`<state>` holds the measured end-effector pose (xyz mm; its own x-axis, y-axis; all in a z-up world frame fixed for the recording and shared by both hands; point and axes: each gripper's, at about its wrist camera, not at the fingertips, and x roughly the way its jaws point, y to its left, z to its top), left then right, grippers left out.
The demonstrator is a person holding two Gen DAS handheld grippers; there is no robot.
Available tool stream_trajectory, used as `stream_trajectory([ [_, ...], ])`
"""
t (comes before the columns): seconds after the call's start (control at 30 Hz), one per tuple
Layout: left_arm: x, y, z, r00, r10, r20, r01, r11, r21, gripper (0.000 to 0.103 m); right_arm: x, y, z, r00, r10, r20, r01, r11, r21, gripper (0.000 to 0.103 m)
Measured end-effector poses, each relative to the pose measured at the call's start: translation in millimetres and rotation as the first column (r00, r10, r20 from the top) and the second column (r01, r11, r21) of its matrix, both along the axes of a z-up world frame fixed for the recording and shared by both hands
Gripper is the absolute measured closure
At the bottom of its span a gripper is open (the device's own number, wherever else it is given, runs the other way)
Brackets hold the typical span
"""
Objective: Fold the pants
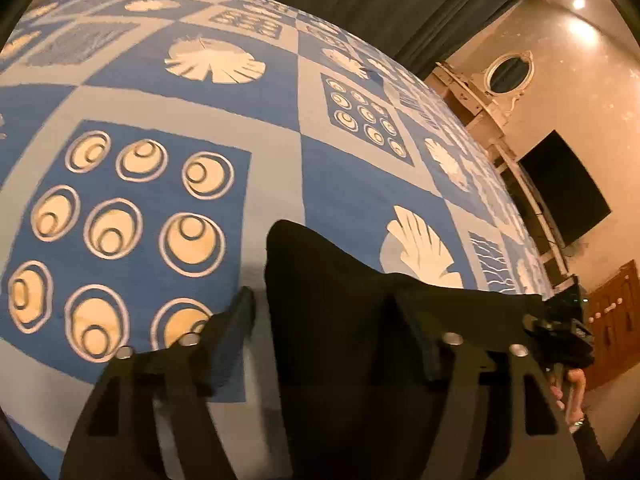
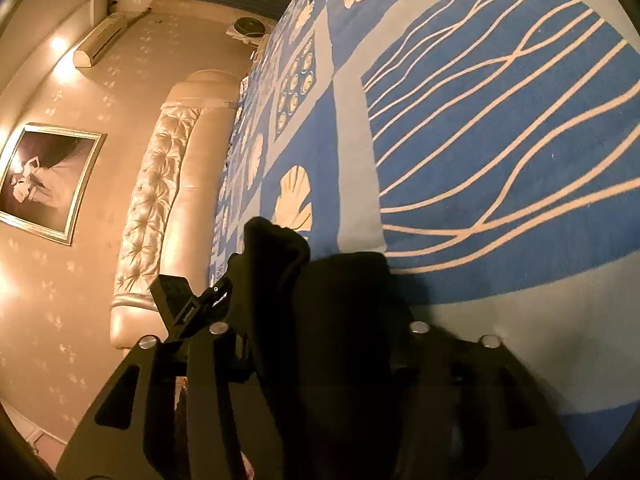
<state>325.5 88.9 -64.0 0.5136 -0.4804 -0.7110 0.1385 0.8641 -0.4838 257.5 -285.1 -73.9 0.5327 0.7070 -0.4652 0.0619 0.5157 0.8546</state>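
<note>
- My left claw [image 1: 326, 320]: jaws wide. Black pants [image 1: 340, 280] sit between the fingers. Finger at 9 o'clock stands clear of the cloth w/ a strip of cover showing between; finger at 3 o'clock is against the fabric. Pads not clamping.
- My right claw [image 2: 320, 340]: dark cloth fills the whole gap between the fingers, all black on black. Can't tell if the pads press on it or not.
- Pants: bunched in a dark ridge, peak toward 12 o'clock in the left cam. They run off toward 3 o'clock, where the right claw and my hand [image 1: 570, 392] show at the frame edge. In the right cam the same cloth humps up at centre, 6 to 12 o'clock.
- All this over a blue-and-grey bedspread [image 1: 180, 92] w/ shell, ring and wavy-line squares.
- Writing: a small pale mark on the black block of my left claw, right cam approx 8 o'clock, too small to read. No other text or brand legible.
- Room: dark TV screen [image 1: 564, 188] at 3 o'clock, oval mirror [image 1: 509, 72] at 2 o'clock; tufted headboard [image 2: 160, 184], framed picture [image 2: 48, 182] at 9 o'clock, AC unit [image 2: 100, 42] at 11 o'clock.
</note>
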Motion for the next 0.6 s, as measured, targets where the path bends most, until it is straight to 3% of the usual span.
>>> stream_trajectory([
  [0.13, -9, 4, 3, 1.000, 0.029, -0.004, -0.029, 0.999, 0.014, 0.023, -10, -3, 1, 1.000, -0.019, 0.001, 0.019, 1.000, 0.021, 0.050],
  [0.43, -46, 13, 7, 0.997, 0.064, -0.031, -0.062, 0.997, 0.056, 0.023, -48, -11, -4, 0.999, -0.047, -0.005, 0.047, 0.997, 0.058, 0.048],
  [0.53, -64, 13, 9, 0.997, 0.064, -0.036, -0.062, 0.995, 0.072, 0.023, -68, -6, -5, 0.999, -0.032, 0.005, 0.032, 0.998, 0.053, 0.045],
  [0.6, -78, 12, 10, 0.997, 0.065, -0.039, -0.062, 0.995, 0.081, 0.022, -78, -2, -4, 1.000, -0.025, 0.012, 0.024, 0.998, 0.055, 0.037],
])
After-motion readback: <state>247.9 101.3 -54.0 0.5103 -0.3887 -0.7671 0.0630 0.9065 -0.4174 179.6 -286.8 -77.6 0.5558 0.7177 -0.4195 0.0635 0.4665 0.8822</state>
